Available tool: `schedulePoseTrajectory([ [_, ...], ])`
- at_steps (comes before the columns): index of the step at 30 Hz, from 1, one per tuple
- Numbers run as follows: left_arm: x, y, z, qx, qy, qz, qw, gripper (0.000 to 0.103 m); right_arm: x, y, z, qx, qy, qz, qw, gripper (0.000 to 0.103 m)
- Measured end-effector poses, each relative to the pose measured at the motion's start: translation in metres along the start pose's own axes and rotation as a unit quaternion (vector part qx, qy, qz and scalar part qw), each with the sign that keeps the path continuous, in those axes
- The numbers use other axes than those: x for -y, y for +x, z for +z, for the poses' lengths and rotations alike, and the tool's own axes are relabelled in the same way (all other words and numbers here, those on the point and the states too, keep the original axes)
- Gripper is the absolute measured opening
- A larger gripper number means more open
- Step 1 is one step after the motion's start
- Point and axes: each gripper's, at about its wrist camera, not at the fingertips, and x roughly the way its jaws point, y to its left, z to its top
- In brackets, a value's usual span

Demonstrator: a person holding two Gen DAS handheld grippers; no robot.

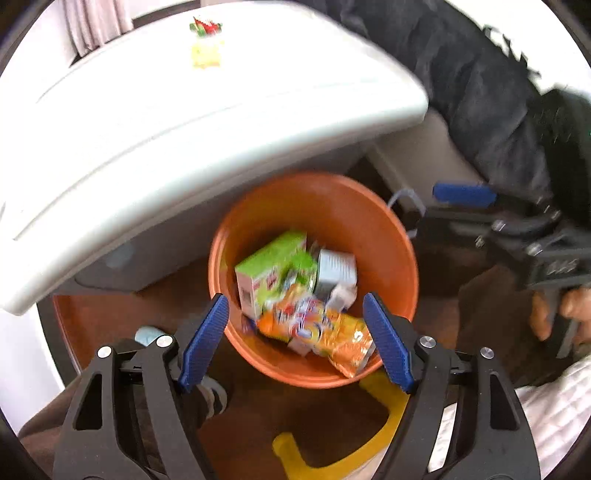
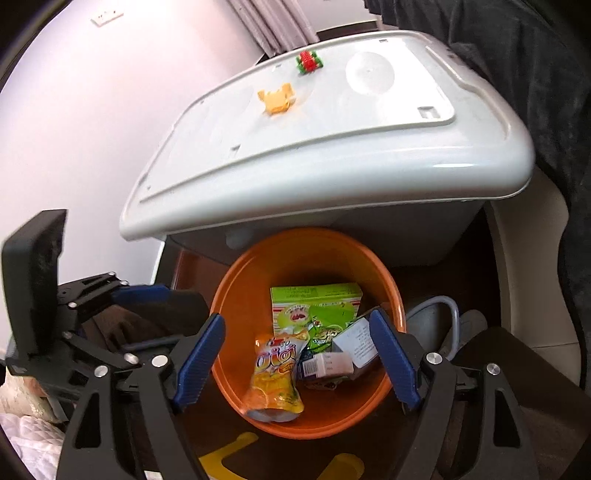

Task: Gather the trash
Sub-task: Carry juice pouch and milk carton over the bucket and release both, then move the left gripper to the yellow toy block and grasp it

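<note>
An orange bin (image 1: 373,225) (image 2: 236,295) stands on the dark floor below a white table. Inside lie an orange snack bag (image 1: 325,332) (image 2: 275,373), a green box (image 1: 271,271) (image 2: 314,302), a green wrapper (image 2: 327,336) and small white cartons (image 1: 338,271) (image 2: 330,363). My left gripper (image 1: 295,339) is open and empty above the bin's near rim. My right gripper (image 2: 297,358) is open and empty above the bin. The right gripper also shows in the left wrist view (image 1: 517,229), and the left gripper shows in the right wrist view (image 2: 92,314).
A white table (image 1: 184,122) (image 2: 332,147) overhangs the bin's far side; a yellow toy (image 1: 205,53) (image 2: 277,99) and a red-green toy (image 1: 205,26) (image 2: 309,62) lie on it. Dark clothing (image 1: 480,85) hangs at right. A yellow object (image 1: 332,443) lies on the floor. White bedding (image 1: 554,406) is nearby.
</note>
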Motion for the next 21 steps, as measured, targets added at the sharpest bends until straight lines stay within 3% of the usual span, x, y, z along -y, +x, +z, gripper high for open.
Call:
schedulePoseTrajectory([
  [3, -0.003, -0.017, 0.013, 0.030, -0.005, 0.019, 0.9994, 0.076, 0.000, -0.003, 0.002, 0.012, -0.004, 0.001, 1.000, 0.079],
  [9, -0.019, -0.026, 0.072, 0.069, -0.013, 0.034, 0.9970, 0.081, 0.002, -0.015, 0.013, 0.021, -0.017, 0.004, 1.000, 0.079],
  [21, -0.051, 0.006, 0.161, 0.066, -0.068, 0.049, 0.9943, 0.081, 0.022, -0.008, 0.024, 0.010, 0.005, 0.003, 1.000, 0.081],
])
